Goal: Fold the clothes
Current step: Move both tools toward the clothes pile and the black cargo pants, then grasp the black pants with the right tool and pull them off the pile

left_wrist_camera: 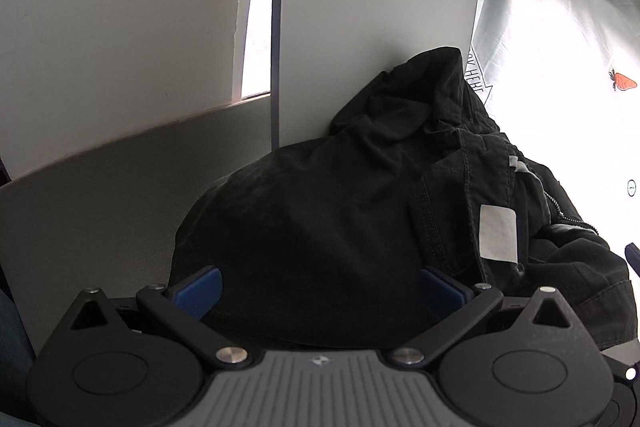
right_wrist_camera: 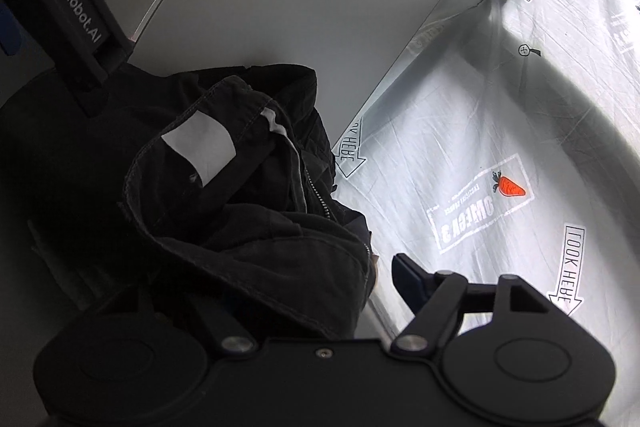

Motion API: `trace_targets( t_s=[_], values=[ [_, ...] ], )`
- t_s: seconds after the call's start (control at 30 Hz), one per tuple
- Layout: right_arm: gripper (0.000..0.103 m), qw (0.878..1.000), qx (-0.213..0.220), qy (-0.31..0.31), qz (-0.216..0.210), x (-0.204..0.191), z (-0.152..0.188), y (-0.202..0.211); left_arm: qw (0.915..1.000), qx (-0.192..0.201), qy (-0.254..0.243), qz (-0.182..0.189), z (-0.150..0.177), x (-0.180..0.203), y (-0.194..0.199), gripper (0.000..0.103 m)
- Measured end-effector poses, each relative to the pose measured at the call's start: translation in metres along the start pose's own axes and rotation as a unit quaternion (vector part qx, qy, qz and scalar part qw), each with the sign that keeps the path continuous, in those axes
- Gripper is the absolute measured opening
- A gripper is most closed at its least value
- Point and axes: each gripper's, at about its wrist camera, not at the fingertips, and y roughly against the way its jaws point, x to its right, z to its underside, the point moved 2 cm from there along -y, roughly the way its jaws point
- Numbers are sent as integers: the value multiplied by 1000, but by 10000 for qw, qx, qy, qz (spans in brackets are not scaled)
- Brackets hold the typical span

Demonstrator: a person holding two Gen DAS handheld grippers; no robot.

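A black garment (left_wrist_camera: 360,203), trousers with a zip and a white label (left_wrist_camera: 498,233), lies bunched on the grey table (left_wrist_camera: 100,195). My left gripper (left_wrist_camera: 320,287) is open, its blue pads (left_wrist_camera: 200,287) wide apart on either side of the cloth's near bulge. In the right wrist view the same garment (right_wrist_camera: 240,211) fills the left, waistband and label (right_wrist_camera: 200,147) facing up. My right gripper (right_wrist_camera: 304,283) is open; its right finger (right_wrist_camera: 408,277) shows beside the cloth's edge, the left finger is hidden under the fabric. The left gripper's body (right_wrist_camera: 76,11) rests on the garment's far side.
A white printed sheet (right_wrist_camera: 500,155) with a carrot logo and arrows lies to the right of the table, past its rounded edge (right_wrist_camera: 400,67). A white wall and a bright window slit (left_wrist_camera: 260,7) stand behind the table.
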Motion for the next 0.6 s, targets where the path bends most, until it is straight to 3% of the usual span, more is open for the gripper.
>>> trace_targets(
  t_s=[0.07, 0.13, 0.23, 0.37, 0.5, 0.6],
  values=[
    [28, 9994, 97, 316, 136, -4, -1, -6, 10000, -13, 74, -37, 2, -3, 1, 103],
    [25, 9989, 201, 326, 261, 2, -1, -2, 9999, 15, 117, -52, 3, -5, 5, 103],
    [4, 9942, 457, 310, 919, 25, 0, 18, 9998, 159, 19, -143, 7, -5, 19, 103],
    [4, 9874, 674, 6, 1435, 77, 5, 49, 9992, 340, -119, -158, 12, 6, 39, 103],
    [5, 9616, 1126, -216, 2492, 149, 11, 108, 9975, 632, -312, -24, 16, 30, 70, 103],
    [9, 9328, 1288, -742, 3283, 219, 24, 172, 9938, 942, -575, 88, 25, 55, 102, 103]
  ],
)
